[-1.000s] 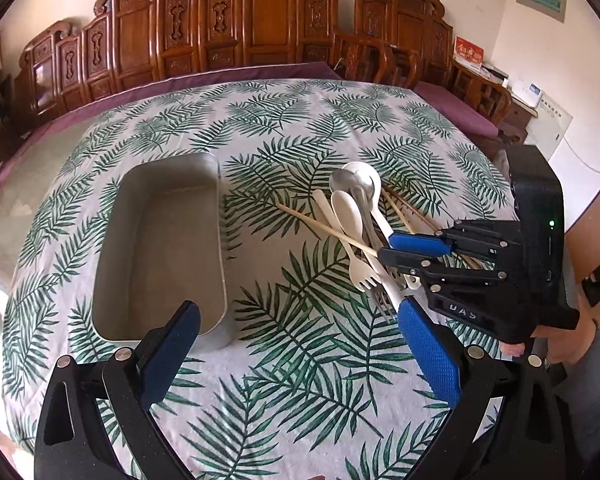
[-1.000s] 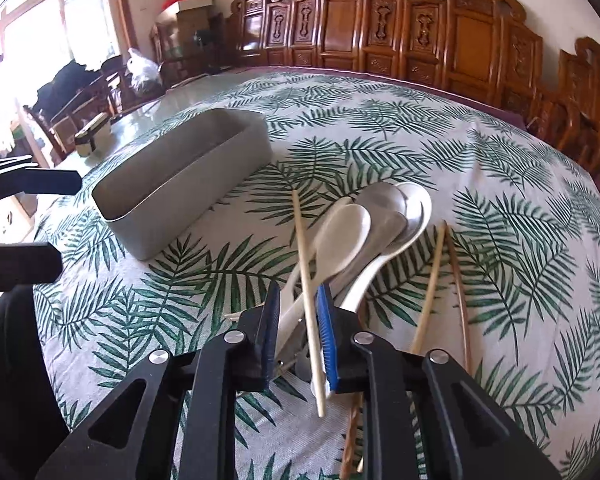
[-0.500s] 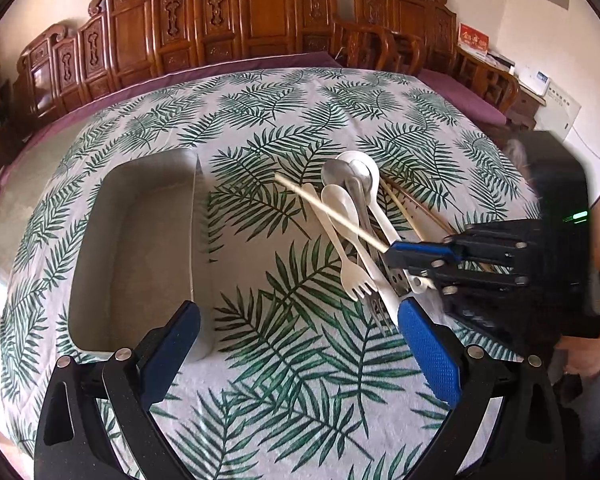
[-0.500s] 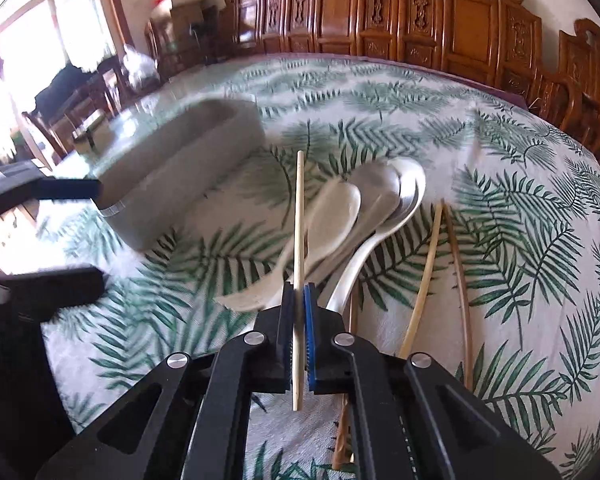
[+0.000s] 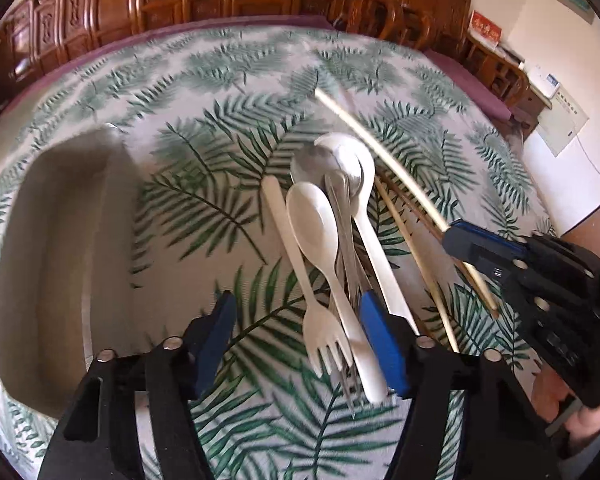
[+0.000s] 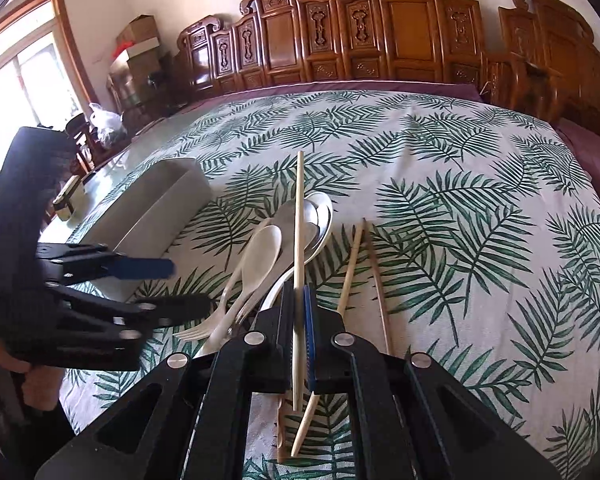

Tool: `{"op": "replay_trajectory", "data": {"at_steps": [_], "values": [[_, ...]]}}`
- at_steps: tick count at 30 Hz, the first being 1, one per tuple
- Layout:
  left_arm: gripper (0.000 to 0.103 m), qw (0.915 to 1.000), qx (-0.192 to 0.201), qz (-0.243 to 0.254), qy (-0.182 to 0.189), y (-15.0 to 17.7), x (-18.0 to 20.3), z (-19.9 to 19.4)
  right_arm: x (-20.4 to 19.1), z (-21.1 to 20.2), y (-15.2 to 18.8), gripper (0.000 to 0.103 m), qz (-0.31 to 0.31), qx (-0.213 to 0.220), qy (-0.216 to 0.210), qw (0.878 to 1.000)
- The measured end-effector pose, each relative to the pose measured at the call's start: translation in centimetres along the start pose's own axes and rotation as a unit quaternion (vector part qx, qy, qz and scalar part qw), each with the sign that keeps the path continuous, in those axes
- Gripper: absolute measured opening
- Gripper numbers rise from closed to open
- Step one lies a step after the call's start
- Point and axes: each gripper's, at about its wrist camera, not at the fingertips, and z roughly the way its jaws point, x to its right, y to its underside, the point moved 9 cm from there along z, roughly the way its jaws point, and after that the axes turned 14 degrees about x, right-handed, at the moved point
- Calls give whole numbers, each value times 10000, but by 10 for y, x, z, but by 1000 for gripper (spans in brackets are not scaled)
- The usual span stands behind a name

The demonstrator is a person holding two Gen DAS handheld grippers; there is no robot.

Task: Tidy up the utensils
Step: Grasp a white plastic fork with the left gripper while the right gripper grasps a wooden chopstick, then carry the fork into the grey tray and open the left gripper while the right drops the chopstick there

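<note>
My right gripper [image 6: 298,300] is shut on a pale chopstick [image 6: 299,216] and holds it lifted above the pile; it shows in the left wrist view [image 5: 452,236] with the chopstick [image 5: 380,152]. My left gripper [image 5: 296,316] is open, its fingers either side of the white fork [image 5: 324,336] and white spoon [image 5: 320,232]; it also shows in the right wrist view [image 6: 168,284]. A metal spoon [image 5: 340,168] and a white ladle spoon [image 5: 364,200] lie in the pile. The grey tray [image 5: 52,248] stands empty at left.
Two more chopsticks [image 6: 352,264] and a dark thin stick [image 6: 378,280] lie on the leaf-print tablecloth [image 6: 460,184] right of the pile. Carved wooden chairs [image 6: 380,40] ring the far side of the table.
My right gripper closed on the chopstick and lifted it off the pile. My left gripper moved right and down over the fork and spoon handles.
</note>
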Motion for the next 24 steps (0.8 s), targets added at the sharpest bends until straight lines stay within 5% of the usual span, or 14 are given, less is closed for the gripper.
{"op": "replay_trajectory", "data": {"at_steps": [2,9,16,24], "values": [[45,9999,-102,-37,-81,1,-2,8,1,-1,0,6,5,10,4,10000],[43,9994,-166,-30,-311,0,-7,22,1,-2,-3,6,8,49,17,10000],[6,9987,-228,28,-449,2,-17,22,-5,0,-1,6,-79,-4,61,9999],[5,9985,-6,261,-487,2,-25,0,-13,-4,4,6,-136,-56,91,9999]]}}
